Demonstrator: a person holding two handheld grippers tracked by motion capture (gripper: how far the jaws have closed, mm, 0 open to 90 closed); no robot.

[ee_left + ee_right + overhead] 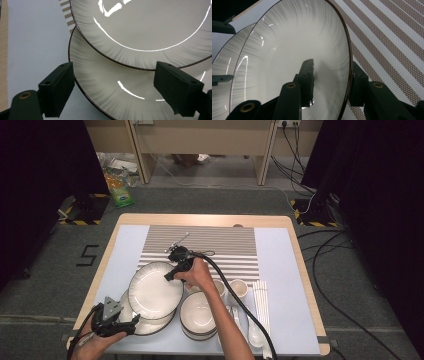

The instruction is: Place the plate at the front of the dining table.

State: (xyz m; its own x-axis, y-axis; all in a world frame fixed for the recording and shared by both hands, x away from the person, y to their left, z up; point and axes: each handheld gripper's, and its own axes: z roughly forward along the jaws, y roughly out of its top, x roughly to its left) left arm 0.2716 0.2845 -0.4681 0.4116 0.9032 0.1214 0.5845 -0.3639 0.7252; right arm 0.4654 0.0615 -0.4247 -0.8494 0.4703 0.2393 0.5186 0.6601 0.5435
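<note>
Two white plates with dark rims lie overlapped at the table's near left. The top plate (152,292) (150,30) (294,50) sits shifted away over the lower plate (150,326) (105,82) (222,67). My right gripper (171,274) (334,77) straddles the top plate's right rim, with one jaw over the inside and the other outside, under the rim. A gap shows between the inner pad and the rim. My left gripper (125,325) (125,90) hangs open above the lower plate's near-left edge, holding nothing.
A stack of white bowls (198,317) stands right of the plates, with a cup (239,288), white spoons (252,332) and a bundle of white sticks (261,300) beyond. A metal utensil (177,241) lies on the striped mat (225,245). The right gripper's cable crosses the bowls.
</note>
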